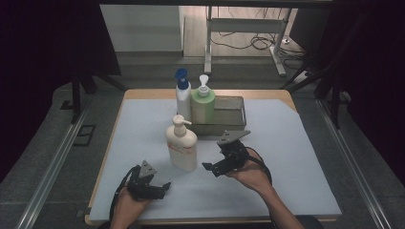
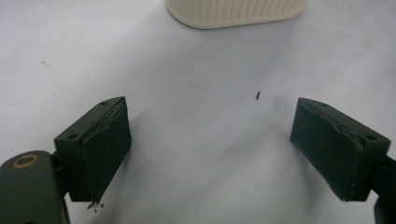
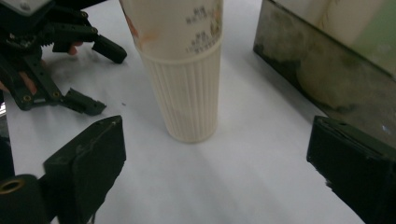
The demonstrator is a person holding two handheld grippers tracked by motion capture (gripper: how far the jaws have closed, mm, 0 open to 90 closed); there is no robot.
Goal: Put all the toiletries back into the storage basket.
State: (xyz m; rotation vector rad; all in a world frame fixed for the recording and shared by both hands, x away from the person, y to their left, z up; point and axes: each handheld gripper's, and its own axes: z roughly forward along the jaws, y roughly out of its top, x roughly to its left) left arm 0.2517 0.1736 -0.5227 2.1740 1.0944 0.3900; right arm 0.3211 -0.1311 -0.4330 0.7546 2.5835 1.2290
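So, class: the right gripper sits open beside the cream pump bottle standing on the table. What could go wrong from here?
1. The cream pump bottle is tall and narrow; a sideways nudge from the open right gripper might tip it over.
2. A pinch on its pump neck rather than the body might let it swing or slip.
3. The tray is crowded by the green bottle, with the blue-capped bottle close beside it; a carried bottle could knock them.

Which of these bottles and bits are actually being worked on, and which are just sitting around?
In the job:
cream pump bottle
right gripper, jaws open toward it
left gripper, open nearby

Just there:
blue-capped bottle
green bottle
metal tray
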